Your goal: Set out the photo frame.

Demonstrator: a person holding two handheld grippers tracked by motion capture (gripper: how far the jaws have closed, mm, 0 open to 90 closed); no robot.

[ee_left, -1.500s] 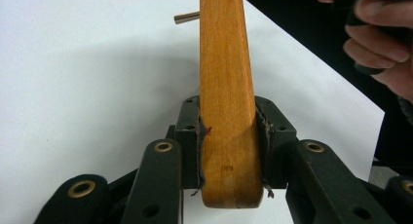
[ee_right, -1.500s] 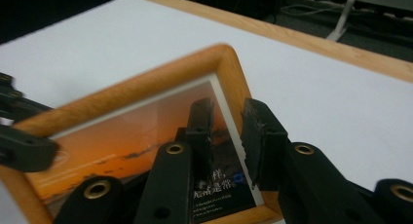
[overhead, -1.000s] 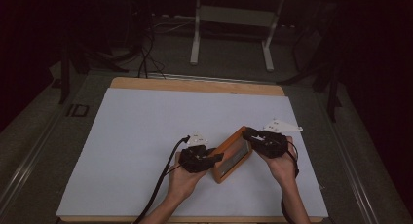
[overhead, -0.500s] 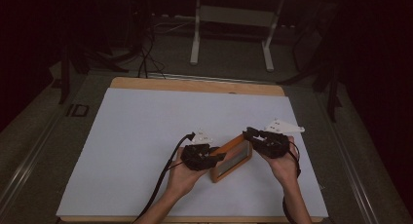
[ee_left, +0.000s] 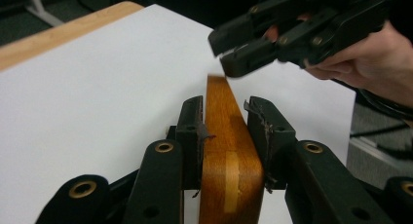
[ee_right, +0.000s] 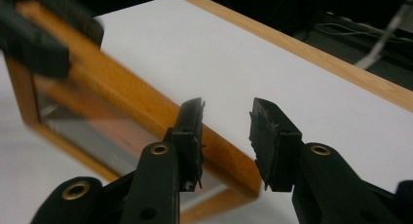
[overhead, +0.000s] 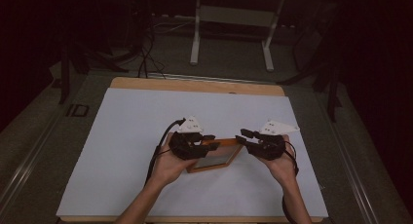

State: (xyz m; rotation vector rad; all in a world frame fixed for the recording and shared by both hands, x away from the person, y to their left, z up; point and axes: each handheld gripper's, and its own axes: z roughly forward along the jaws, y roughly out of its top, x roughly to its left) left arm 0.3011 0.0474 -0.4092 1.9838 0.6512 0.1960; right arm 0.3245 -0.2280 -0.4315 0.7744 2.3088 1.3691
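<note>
High view | step: hand-over of rectangular orange-brown wooden picture frame (overhead: 214,156) above white table sheet (overhead: 122,136) | left gripper (ee_left: 226,131) clamps frame edge | right gripper (ee_right: 226,136) has just been opening, nothing pinched between jaws | next, likely: left alone must carry frame steadily.

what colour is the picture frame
Orange-brown wood, the picture frame shows best in the left gripper view.
</note>
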